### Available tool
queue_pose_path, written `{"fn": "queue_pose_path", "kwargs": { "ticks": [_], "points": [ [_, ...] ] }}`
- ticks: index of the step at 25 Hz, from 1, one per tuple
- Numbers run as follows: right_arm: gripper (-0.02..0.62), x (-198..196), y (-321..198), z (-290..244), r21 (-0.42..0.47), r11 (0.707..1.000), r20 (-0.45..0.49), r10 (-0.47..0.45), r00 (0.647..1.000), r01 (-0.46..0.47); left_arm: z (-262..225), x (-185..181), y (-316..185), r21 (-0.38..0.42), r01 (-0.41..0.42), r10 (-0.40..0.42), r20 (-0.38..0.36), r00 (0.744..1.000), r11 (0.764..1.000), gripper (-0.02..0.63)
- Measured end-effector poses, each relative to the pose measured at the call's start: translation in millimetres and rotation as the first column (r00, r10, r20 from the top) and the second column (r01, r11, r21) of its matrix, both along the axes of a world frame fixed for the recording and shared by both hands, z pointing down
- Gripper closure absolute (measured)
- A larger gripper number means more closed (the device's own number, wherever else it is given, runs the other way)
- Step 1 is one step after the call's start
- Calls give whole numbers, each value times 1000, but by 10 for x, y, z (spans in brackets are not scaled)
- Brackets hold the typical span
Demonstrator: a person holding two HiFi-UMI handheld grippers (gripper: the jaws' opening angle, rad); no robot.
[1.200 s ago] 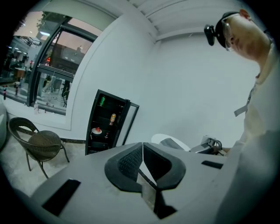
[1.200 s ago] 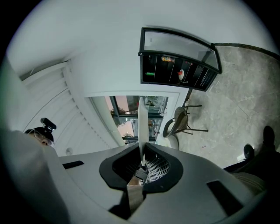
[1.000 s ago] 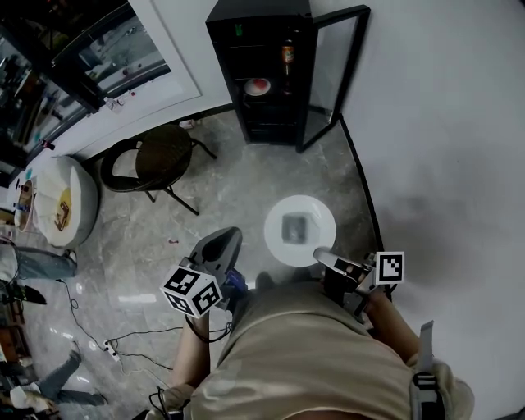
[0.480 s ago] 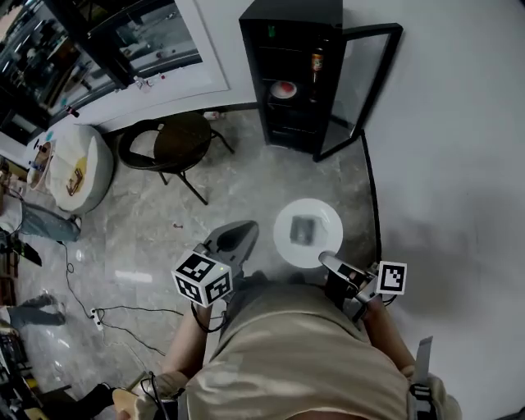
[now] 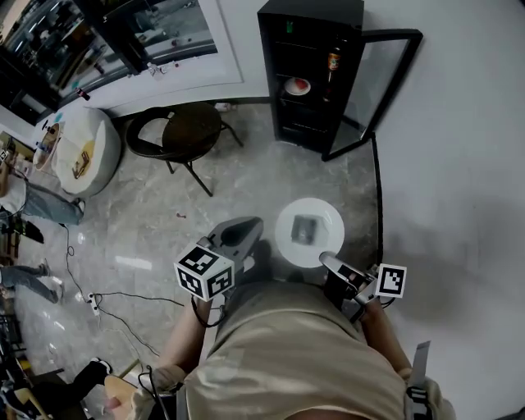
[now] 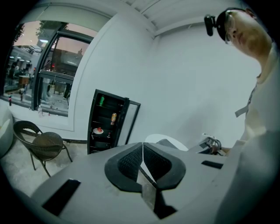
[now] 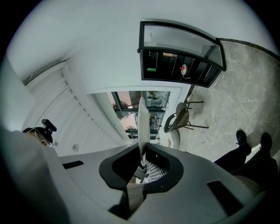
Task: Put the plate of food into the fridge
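Your right claw (image 5: 325, 260) grips the plate (image 5: 287, 243) by its rim so the food (image 5: 304, 229) sits level for the open fridge (image 5: 310, 20) ahead; your left claw (image 5: 245, 230) is shut, empty.

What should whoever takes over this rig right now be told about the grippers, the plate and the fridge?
Right gripper: shut on the rim of the plate, held level with the food on it.
Left gripper: shut, empty.
Fridge: ahead, door open; another dish sits on one shelf.
Done: plate lifted, door open.
Left: walk up, set the plate on a free shelf, release.
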State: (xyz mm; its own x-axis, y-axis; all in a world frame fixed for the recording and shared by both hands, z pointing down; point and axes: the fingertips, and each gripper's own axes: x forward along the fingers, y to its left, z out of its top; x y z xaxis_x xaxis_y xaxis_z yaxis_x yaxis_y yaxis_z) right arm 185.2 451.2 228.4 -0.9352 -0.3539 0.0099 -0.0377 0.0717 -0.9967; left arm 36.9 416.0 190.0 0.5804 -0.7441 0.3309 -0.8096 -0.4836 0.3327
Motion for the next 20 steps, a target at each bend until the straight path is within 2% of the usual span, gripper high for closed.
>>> {"fn": "queue_pose_path", "kwargs": {
  "ticks": [10, 20],
  "points": [
    [566, 22, -235, -9, -15, 997, -1, 71, 997, -71, 20, 34, -336, -6, -54, 54, -25, 998, 999, 594],
    [566, -353, -439, -69, 2, 999, -23, 46, 999, -46, 64, -360, -566, -24, -42, 40, -68, 997, 999, 594]
  ]
}}
